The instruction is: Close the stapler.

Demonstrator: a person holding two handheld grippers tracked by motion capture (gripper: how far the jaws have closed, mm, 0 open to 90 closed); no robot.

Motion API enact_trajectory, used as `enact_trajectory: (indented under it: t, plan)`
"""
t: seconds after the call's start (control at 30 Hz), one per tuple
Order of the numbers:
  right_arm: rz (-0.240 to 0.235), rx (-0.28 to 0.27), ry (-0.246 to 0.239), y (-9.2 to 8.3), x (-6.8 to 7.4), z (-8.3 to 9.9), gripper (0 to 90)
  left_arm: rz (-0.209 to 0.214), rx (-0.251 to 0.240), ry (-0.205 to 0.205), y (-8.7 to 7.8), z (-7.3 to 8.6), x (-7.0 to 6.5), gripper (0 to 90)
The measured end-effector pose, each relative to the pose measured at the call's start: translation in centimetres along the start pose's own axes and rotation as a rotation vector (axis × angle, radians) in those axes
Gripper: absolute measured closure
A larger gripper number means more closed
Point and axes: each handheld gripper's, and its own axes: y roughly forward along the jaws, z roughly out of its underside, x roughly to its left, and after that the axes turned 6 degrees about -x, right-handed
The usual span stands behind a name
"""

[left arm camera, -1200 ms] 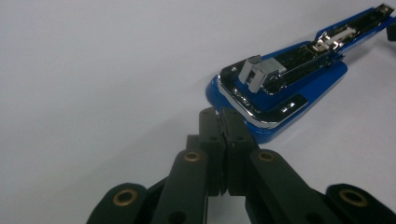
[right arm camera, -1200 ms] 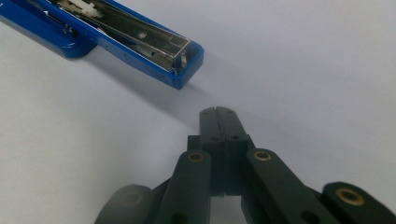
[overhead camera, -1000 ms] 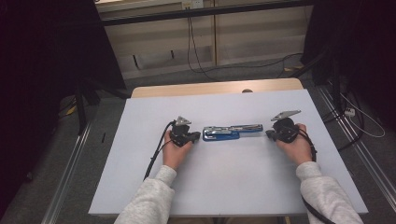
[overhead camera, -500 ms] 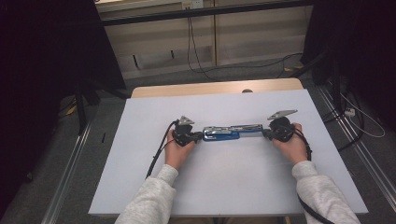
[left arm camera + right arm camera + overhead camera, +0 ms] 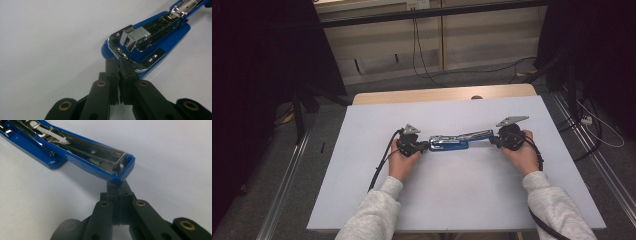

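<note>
White board (image 5: 462, 200) covers a wooden table (image 5: 437, 95), with dark floor and trailing cables beyond the far edge.

Stapler (image 5: 457, 141): blue, lying near the middle of the board, swung open end to end. Its base sits flat on the left; its top arm (image 5: 474, 134) runs to the right and rises slightly off the board (the metal staple channel faces up, seen clearly in both gripper views).

Left gripper (image 5: 428, 145): at the left end of the stapler, jaws clenched together, tips against the rim of the base (image 5: 130, 51). Whether they pinch the rim or merely press on it cannot be told.

Right gripper (image 5: 493, 141): at the right end, jaws likewise pressed closed, tips touching the underside of the blue end of the top arm (image 5: 120, 170), which rests above them. A grip on it cannot be confirmed.

Both hands rest low on the board, well apart, forearms in grey sleeves (image 5: 377, 215) entering from the near edge.
</note>
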Motion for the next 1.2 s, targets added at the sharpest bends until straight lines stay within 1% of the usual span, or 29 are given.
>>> enact_trajectory:
  t: [0.17, 0.23, 0.27, 0.3, 0.33, 0.37, 0.4, 0.43, 0.47, 0.5, 0.53, 0.57, 0.6, 0.63, 0.67, 0.7, 0.73, 0.77, 0.8, 0.83, 0.87, 0.9, 0.93, 0.97, 1.0, 1.03, 1.07, 1.17, 1.2]
  plan:
    - [-0.001, -0.006, -0.003, -0.1, 0.2, -0.2, 90.0, -0.006, -0.005, -0.002, 0.0, 0.0, -0.1, 86.7]
    - [-0.003, -0.009, -0.014, 0.0, 0.3, -0.2, 90.0, -0.011, -0.004, 0.0, 0.0, 0.0, -0.1, 86.1]
    - [-0.003, -0.009, -0.014, 0.0, 0.3, -0.2, 90.0, -0.011, -0.004, 0.0, 0.0, 0.0, -0.1, 83.8]
    - [-0.005, -0.008, -0.011, 0.0, 0.3, -0.2, 86.8, -0.017, -0.008, -0.009, 0.0, 0.0, 0.0, 82.6]
    - [-0.006, -0.009, -0.006, 0.0, 0.3, -0.2, 85.1, -0.022, -0.008, -0.007, -0.1, 0.0, 0.0, 79.6]
    - [-0.006, -0.009, -0.006, 0.0, 0.3, -0.2, 85.1, -0.02, -0.011, -0.012, -0.1, 0.0, 0.1, 76.7]
    - [-0.011, -0.012, 0.002, 0.0, 0.3, -0.2, 83.2, -0.025, -0.014, -0.017, -0.1, 0.0, 0.0, 76.7]
    - [-0.018, -0.016, 0.009, 0.1, 0.4, -0.2, 79.9, -0.034, -0.011, -0.027, -0.2, 0.0, 0.1, 68.0]
    - [-0.018, -0.016, 0.009, 0.1, 0.4, -0.2, 79.9, -0.034, -0.011, -0.027, -0.2, 0.0, 0.1, 63.1]
    - [-0.028, -0.022, 0.027, 0.1, 0.4, -0.1, 74.7, -0.057, -0.009, -0.03, -0.4, -0.1, 0.3, 57.8]
    - [-0.028, -0.022, 0.027, 0.1, 0.4, -0.1, 74.7, -0.057, -0.009, -0.03, -0.4, -0.1, 0.3, 55.8]
    - [-0.03, -0.023, 0.036, 0.1, 0.5, -0.1, 73.6, -0.06, -0.022, -0.045, -0.5, -0.1, 0.5, 55.8]
    - [-0.038, -0.029, 0.038, 0.2, 0.5, 0.0, 70.2, -0.07, -0.021, -0.05, -0.8, -0.2, 0.7, 52.9]
    - [-0.051, -0.034, 0.051, 0.1, 0.6, 0.1, 65.7, -0.083, -0.032, -0.054, -1.0, -0.2, 0.8, 43.5]
    - [-0.056, -0.035, 0.056, 0.1, 0.6, 0.2, 63.3, -0.062, -0.042, -0.052, -1.6, -0.4, 1.0, 42.9]
    - [-0.056, -0.035, 0.064, 0.1, 0.6, 0.2, 60.4, -0.053, -0.047, -0.063, -1.9, -0.4, 1.0, 40.0]
    - [-0.06, -0.034, 0.077, 0.1, 0.7, 0.3, 59.7, -0.053, -0.047, -0.063, -1.9, -0.4, 1.0, 34.6]
    - [-0.06, -0.034, 0.077, 0.1, 0.7, 0.3, 59.7, -0.057, -0.052, -0.071, -2.3, -0.5, 1.1, 34.6]
    - [-0.067, -0.037, 0.078, 0.1, 0.8, 0.4, 53.5, -0.046, -0.064, -0.088, -2.9, -0.6, 1.2, 29.2]
    - [-0.067, -0.037, 0.078, 0.1, 0.8, 0.4, 53.5, -0.046, -0.064, -0.088, -2.9, -0.6, 1.2, 27.7]
    - [-0.064, -0.038, 0.075, 0.1, 0.9, 0.4, 52.8, -0.044, -0.068, -0.094, -3.2, -0.6, 1.3, 27.7]
    - [-0.076, -0.042, 0.093, 0.0, 1.1, 0.4, 48.4, -0.039, -0.074, -0.107, -3.5, -0.6, 1.3, 20.3]
    - [-0.078, -0.041, 0.102, -0.1, 1.2, 0.4, 46.8, -0.034, -0.087, -0.109, -4.0, -0.5, 1.3, 20.0]
    - [-0.083, -0.038, 0.106, -0.2, 1.2, 0.4, 46.7, -0.034, -0.087, -0.109, -4.0, -0.5, 1.3, 19.0]
    - [-0.083, -0.038, 0.106, -0.2, 1.2, 0.4, 46.7, -0.029, -0.086, -0.096, -4.5, -0.4, 1.4, 19.0]
    - [-0.085, -0.044, 0.112, -0.3, 1.3, 0.4, 44.8, -0.024, -0.085, -0.099, -4.7, -0.4, 1.3, 16.9]
    - [-0.096, -0.05, 0.138, -0.6, 1.5, 0.5, 37.3, -0.013, -0.089, -0.106, -4.9, -0.3, 1.2, 13.3]
    - [-0.106, -0.051, 0.133, -1.1, 1.9, 0.7, 29.5, 0.001, -0.109, -0.082, -5.8, -0.2, 1.1, 12.1]
    - [-0.106, -0.052, 0.137, -1.4, 2.0, 0.7, 28.1, 0.007, -0.117, -0.087, -6.0, -0.2, 1.0, 11.9]
